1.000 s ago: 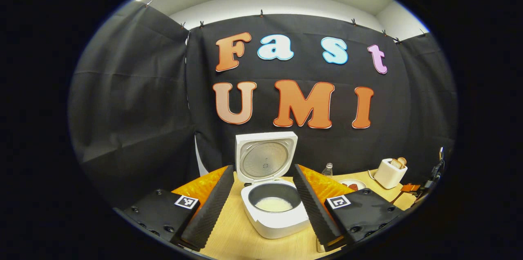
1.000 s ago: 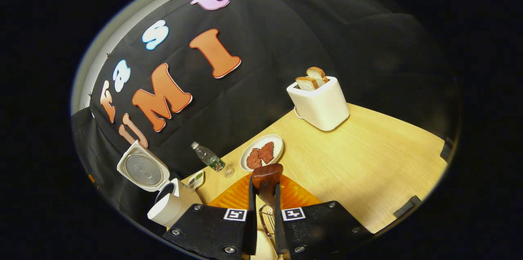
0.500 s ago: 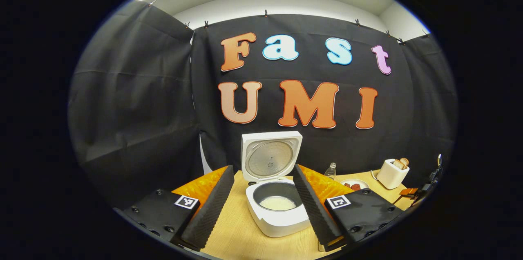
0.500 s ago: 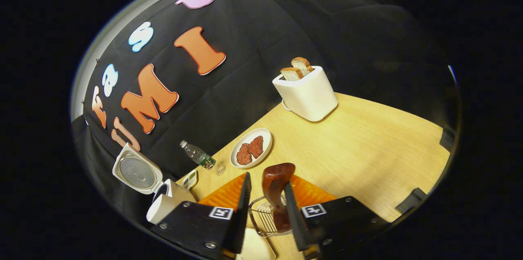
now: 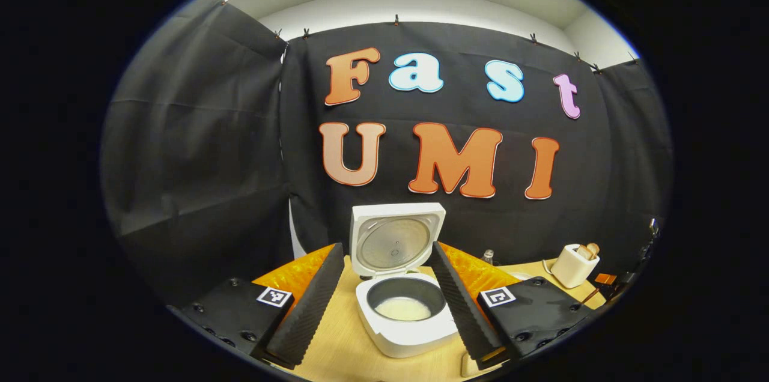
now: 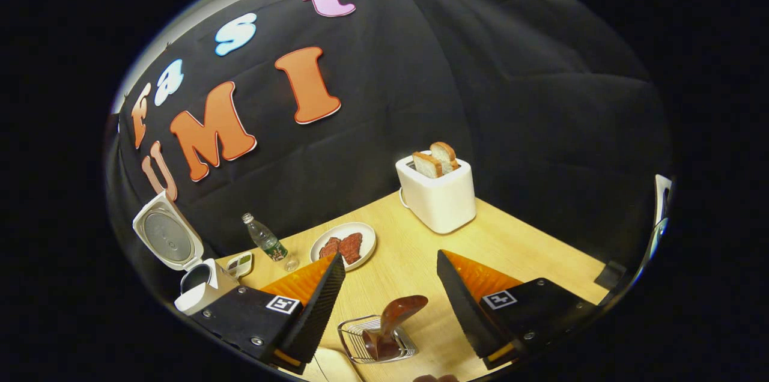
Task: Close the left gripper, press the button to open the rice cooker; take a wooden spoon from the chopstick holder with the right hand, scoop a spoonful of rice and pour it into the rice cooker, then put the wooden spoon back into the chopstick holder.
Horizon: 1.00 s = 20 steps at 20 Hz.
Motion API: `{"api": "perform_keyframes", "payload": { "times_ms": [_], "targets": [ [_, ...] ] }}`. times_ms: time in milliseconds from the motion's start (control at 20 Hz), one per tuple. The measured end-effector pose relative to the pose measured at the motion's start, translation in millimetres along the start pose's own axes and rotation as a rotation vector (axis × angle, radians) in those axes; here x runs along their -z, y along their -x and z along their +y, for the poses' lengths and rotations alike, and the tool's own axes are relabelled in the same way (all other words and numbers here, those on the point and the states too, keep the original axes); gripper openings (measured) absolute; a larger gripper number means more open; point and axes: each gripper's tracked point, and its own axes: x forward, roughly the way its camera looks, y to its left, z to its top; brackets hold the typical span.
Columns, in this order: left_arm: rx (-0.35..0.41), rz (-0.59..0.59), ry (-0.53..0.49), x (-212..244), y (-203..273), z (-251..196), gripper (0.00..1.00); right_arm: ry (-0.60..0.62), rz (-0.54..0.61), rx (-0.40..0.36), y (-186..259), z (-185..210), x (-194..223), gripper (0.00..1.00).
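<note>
In the left gripper view, the left gripper point(image 5: 384, 292) hangs with its fingers spread wide, and the cooker point(image 5: 408, 325) sits on the table point(image 5: 342, 346) between them at 6 o'clock. Its lid point(image 5: 396, 238) stands upright at the back, and the dark pot point(image 5: 405, 298) holds a shallow patch of rice point(image 5: 402, 309). A toaster point(image 5: 571, 265) stands far off at 4 o'clock.

In the right gripper view, the right gripper point(image 6: 390, 283) is spread too, gripping nothing. The spoon point(image 6: 390, 322) rests in the wire holder point(image 6: 372, 343) at 6 o'clock, its bowl end tilted up toward 1 o'clock, clear of both fingers. The cooker point(image 6: 201, 292) shows at 8 o'clock with its lid point(image 6: 167, 239) raised. Beside it lie a small dish point(image 6: 240, 263) and a bottle point(image 6: 264, 241), then a plate point(image 6: 363, 236) of meat point(image 6: 341, 247). The toaster point(image 6: 435, 199), with bread point(image 6: 435, 160) in its slots, stands at 12 o'clock on the table point(image 6: 510, 250).
</note>
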Motion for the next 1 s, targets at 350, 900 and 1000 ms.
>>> {"api": "perform_keyframes", "payload": {
  "times_ms": [350, 900, 1000],
  "targets": [
    [0.067, -0.098, 0.009, -96.9, -81.9, -42.3, 0.96, 0.070, -0.055, 0.046, 24.5, -7.5, -30.8, 0.95],
    [0.097, -0.046, -0.015, -120.0, -230.4, -59.2, 0.96, 0.208, -0.177, 0.070, 87.3, -4.9, -85.6, 0.94],
    [0.079, -0.007, -0.034, -104.3, -261.3, -52.6, 0.96, 0.219, -0.181, 0.080, 93.3, -3.7, -84.7, 0.95]
  ]
}}
